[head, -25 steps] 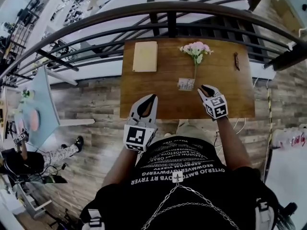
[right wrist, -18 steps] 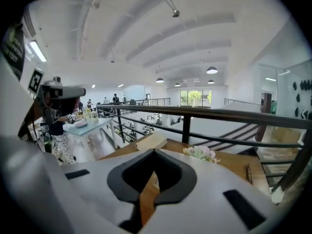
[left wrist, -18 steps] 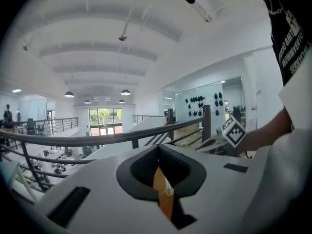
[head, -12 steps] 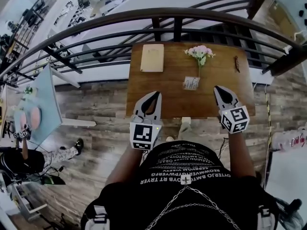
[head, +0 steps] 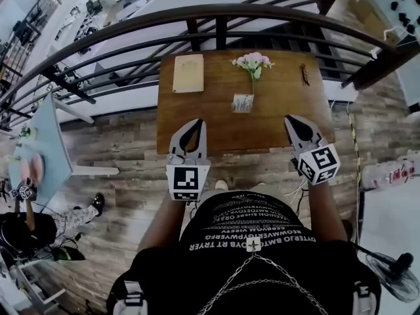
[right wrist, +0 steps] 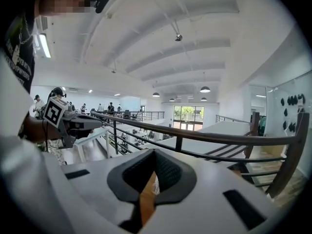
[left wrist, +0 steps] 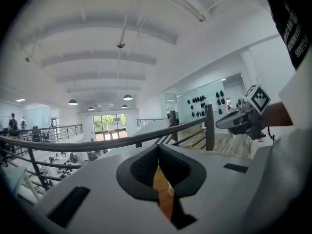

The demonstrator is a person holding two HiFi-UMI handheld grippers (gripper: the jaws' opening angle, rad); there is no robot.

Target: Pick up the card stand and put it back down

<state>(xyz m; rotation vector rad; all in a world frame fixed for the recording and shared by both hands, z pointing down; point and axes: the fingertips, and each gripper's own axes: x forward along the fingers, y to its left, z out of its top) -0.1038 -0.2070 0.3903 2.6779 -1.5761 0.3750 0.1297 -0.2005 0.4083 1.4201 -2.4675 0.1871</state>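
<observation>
**Both grippers empty, card stand on the worktop**

Nearest is the person's black printed shirt (head: 249, 241), with 1 gripper held out on each side of it. The left gripper (head: 195, 125) has its fingers pressed together at the tips, with nothing between them. In the head view it shows over the worktop's (head: 216, 126) near edge, close to the near left corner. The right gripper (head: 291, 121) has just been closing its fingers. They now meet at the tips and pinch nothing, and it shows over the near right corner. Both grippers are well apart from everything on the wooden top, and in both gripper views they point out toward the railing (head: 216, 12).

The card stand (head: 243, 102) stands upright on the worktop at about mid-depth, a little right of centre, between the 2 grippers' lines and untouched. Just behind it rises a thin green stem that ends in a bunch of pale pink flowers (head: 252, 61) at the far edge. A beige book (head: 188, 73) lies flat at the far left corner. A small dark object (head: 305, 74), too small to identify, lies near the far right corner. Beyond the far edge runs the dark curved railing.
</observation>
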